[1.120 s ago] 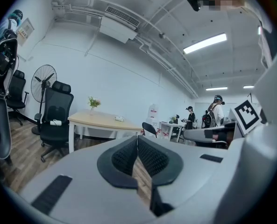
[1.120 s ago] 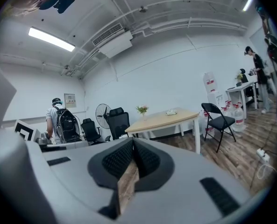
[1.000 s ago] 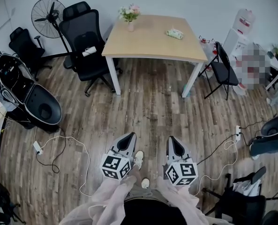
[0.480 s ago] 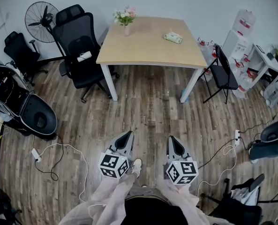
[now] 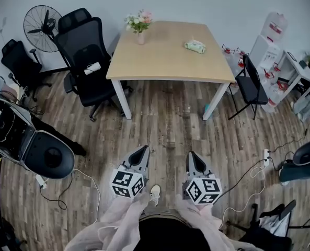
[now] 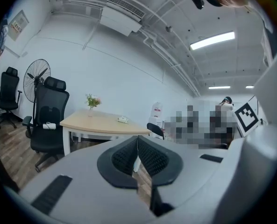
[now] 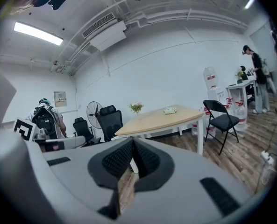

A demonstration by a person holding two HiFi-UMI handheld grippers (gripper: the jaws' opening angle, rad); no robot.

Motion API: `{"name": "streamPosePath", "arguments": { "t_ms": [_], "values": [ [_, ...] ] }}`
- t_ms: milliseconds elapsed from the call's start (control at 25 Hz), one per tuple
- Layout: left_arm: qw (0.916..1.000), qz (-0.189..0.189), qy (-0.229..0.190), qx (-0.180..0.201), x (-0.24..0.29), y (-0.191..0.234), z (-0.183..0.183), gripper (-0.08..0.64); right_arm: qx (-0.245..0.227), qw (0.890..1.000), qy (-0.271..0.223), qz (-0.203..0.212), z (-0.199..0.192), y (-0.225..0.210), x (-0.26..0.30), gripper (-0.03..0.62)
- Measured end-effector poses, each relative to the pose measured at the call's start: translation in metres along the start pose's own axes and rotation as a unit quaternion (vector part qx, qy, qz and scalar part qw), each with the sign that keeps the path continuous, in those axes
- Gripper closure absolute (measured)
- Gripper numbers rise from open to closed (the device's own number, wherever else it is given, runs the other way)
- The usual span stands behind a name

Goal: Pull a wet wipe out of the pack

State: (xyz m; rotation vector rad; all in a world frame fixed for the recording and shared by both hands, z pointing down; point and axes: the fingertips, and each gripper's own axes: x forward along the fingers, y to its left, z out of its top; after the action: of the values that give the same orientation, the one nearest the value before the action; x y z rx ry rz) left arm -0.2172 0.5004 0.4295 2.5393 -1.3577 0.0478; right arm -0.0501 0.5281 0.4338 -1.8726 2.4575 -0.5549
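Note:
The wet wipe pack (image 5: 195,46) is a small pale green packet lying near the far right corner of the light wooden table (image 5: 165,67). It also shows as a small packet on the table in the left gripper view (image 6: 123,120) and the right gripper view (image 7: 170,110). My left gripper (image 5: 144,150) and right gripper (image 5: 192,155) are held side by side over the wooden floor, well short of the table and pointing toward it. Both are shut with nothing between the jaws, as the left gripper view (image 6: 138,138) and right gripper view (image 7: 132,140) show.
A vase of flowers (image 5: 139,22) stands at the table's far left corner. A black office chair (image 5: 89,51) and a fan (image 5: 41,21) are left of the table, a folding chair (image 5: 251,80) and white shelves (image 5: 283,61) right. A black pod-shaped case (image 5: 39,150) and floor cables (image 5: 87,184) lie at my left.
I have walked forward toward the table, which now sits a little lower and larger in the head view. Both grippers kept their pose and stayed shut.

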Motion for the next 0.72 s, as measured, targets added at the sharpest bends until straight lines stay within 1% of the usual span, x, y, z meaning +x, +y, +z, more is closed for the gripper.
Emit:
{"name": "streamPosePath", "arguments": {
  "t_ms": [400,720],
  "values": [
    [0.9997,-0.022,0.002,0.004,0.042,0.037,0.011,0.546,0.007,1.000,-0.006,-0.016,0.008,-0.001,0.052,0.580],
    [0.9989,-0.045,0.010,0.004,0.069,0.045,0.015,0.546,0.012,0.999,-0.004,-0.033,0.012,-0.009,0.071,0.580]
  ]
}}
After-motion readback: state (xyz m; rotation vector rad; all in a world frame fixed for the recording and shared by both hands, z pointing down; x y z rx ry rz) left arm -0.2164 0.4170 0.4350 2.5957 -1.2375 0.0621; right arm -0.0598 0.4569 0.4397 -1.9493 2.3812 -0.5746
